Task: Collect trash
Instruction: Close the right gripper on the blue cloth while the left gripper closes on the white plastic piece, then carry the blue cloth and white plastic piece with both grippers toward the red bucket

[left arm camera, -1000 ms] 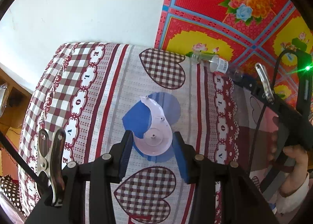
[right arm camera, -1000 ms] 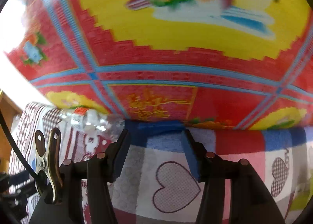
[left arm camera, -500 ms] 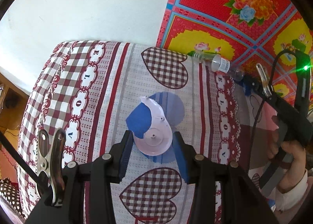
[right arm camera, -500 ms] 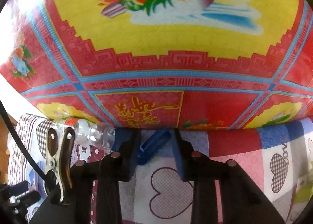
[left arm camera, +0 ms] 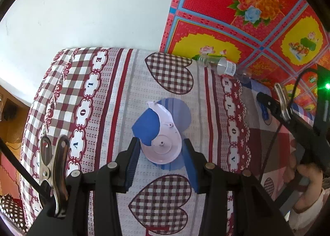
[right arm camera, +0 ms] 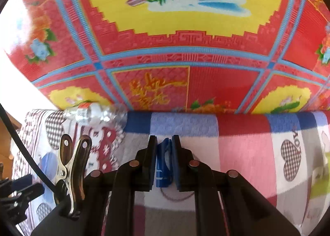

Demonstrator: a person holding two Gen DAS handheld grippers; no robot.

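Note:
My left gripper hangs over the heart-patterned bed sheet, shut on a broken white plastic disc that has a blue piece on it. The pads touch the disc's two sides. In the right wrist view my right gripper is low over a pink, blue and grey blanket. Its jaws are closing, and a small blue plastic piece sits pinched between the pads. From the left wrist view that gripper is at the right, with a hand on its handle. A clear plastic bottle lies at the bed's far edge.
A red and yellow flowered mat stands up behind the bed. The white wall is at the back left. The bed's left side drops off to a wooden floor. A brown dotted cloth lies low at the left.
The right gripper's jaws have closed in from wide apart onto the blue piece, and it has shifted along the blanket. The left gripper has stayed put with the white disc.

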